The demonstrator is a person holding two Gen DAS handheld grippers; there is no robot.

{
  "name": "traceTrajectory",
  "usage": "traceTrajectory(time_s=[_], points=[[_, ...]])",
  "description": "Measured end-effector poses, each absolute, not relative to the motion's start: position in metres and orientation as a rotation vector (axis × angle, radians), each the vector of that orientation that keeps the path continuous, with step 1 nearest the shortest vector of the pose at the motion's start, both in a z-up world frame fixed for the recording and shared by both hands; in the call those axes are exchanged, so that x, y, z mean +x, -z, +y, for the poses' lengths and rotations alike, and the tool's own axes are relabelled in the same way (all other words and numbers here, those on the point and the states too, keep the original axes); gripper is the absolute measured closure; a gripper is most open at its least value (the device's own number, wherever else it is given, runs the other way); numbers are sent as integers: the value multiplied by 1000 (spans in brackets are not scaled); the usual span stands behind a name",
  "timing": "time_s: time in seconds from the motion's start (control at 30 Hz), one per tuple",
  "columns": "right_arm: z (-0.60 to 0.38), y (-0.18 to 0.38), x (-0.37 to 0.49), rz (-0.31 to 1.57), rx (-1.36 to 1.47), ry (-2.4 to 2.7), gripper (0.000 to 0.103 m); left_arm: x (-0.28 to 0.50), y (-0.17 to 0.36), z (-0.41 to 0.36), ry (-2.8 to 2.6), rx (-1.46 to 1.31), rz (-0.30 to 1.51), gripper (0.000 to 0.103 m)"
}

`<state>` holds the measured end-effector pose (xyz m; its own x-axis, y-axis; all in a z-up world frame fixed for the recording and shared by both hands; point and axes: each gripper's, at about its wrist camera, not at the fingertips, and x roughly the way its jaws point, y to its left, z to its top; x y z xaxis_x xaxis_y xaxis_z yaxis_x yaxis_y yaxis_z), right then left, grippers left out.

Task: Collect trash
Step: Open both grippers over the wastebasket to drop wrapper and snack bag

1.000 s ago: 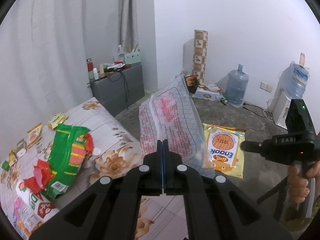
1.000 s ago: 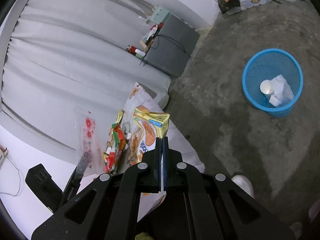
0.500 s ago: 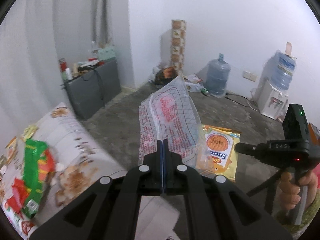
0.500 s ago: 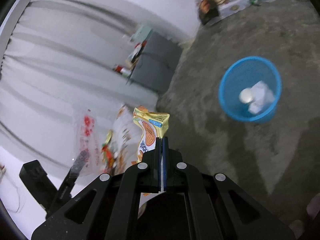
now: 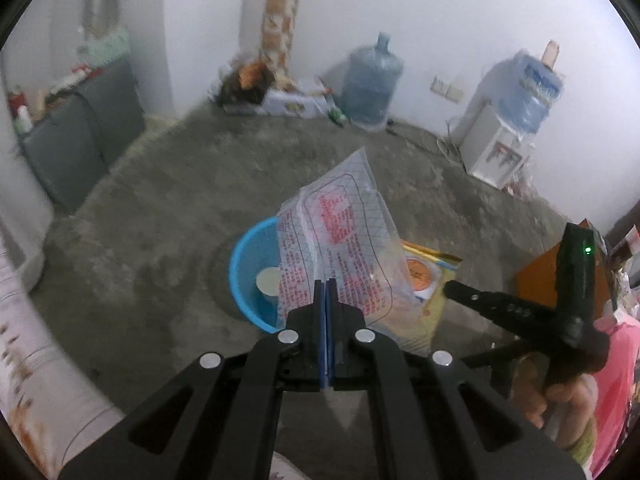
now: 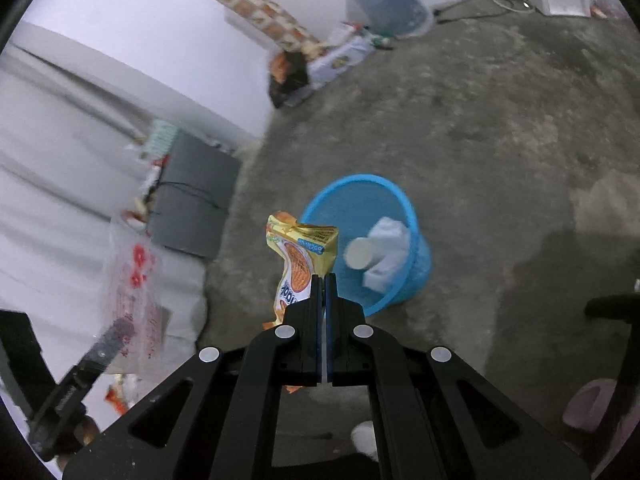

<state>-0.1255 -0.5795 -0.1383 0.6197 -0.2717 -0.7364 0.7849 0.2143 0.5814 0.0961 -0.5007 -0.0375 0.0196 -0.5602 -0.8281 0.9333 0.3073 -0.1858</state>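
Observation:
My left gripper is shut on a clear plastic bag with red print, held up over the near side of a blue mesh waste basket on the concrete floor. My right gripper is shut on a yellow snack wrapper, just left of the same blue basket. Inside the basket lie a white cup and crumpled white paper. In the left wrist view the right gripper and its yellow wrapper show behind the clear bag. The right wrist view catches the clear bag at far left.
A grey cabinet stands at the left wall, with the edge of a flowered bed below it. Water jugs, a dispenser, a cardboard box and a patterned roll line the far wall. A person's hand holds the right gripper's handle.
Both grippers swung away from the bed and tilted down toward the floor. The blue basket has come into the left wrist view and now sits close under both held wrappers.

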Motion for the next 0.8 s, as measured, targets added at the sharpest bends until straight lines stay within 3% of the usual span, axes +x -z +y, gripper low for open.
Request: traceTrajectory(time_s=[0.2,0.27,0.3,0.33,0.67,0.8], points=[[-618,175,-92,628,1118,845,97,108,93,-558,1218,538,1087,100],[-627,185,-88,648,1122,853,82,115,116,-574,1213,525,1165,89],[-632,192,-86,661,1127,869,65,117,121,-578,1208,522,1185,75],[-634,196,-86,676,1127,896,59,119,128,-582,1194,522,1203,66],[-605,174,-103,619,1112,903,54,117,99,-557,1213,463,1108,43],[-575,142,-105,607,1019,916,42,111,68,-522,1254,414,1044,38]])
